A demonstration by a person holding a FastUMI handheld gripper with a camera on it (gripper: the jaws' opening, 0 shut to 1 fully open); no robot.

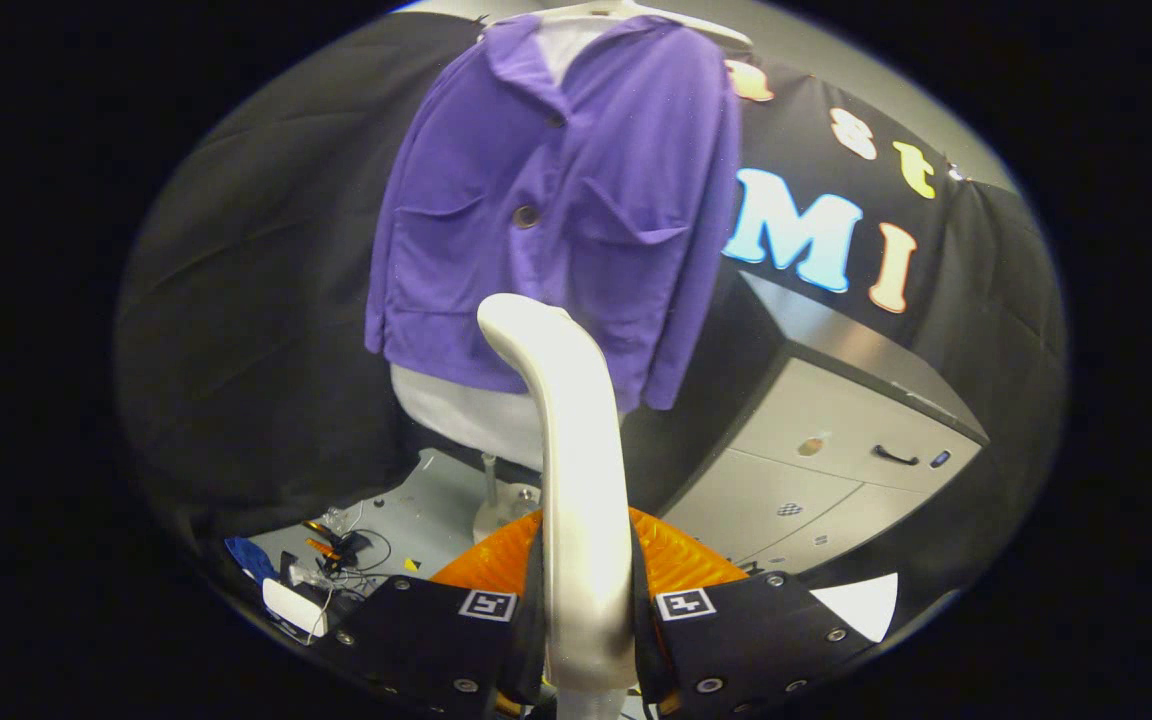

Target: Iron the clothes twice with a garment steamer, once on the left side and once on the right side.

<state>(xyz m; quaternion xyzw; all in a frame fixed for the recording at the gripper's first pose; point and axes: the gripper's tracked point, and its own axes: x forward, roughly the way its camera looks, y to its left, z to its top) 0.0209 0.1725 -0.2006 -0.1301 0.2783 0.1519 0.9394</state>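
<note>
While my tool (584,625) clamps the garment steamer (566,450) between both fingers, its curved head rises before the purple jacket (556,200).

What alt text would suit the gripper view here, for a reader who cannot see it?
The gripper is shut on the white handle of a garment steamer, which rises toward a purple jacket hanging on a mannequin ahead. A grey cabinet stands to the jacket's right, and cables lie on the floor below.
</note>
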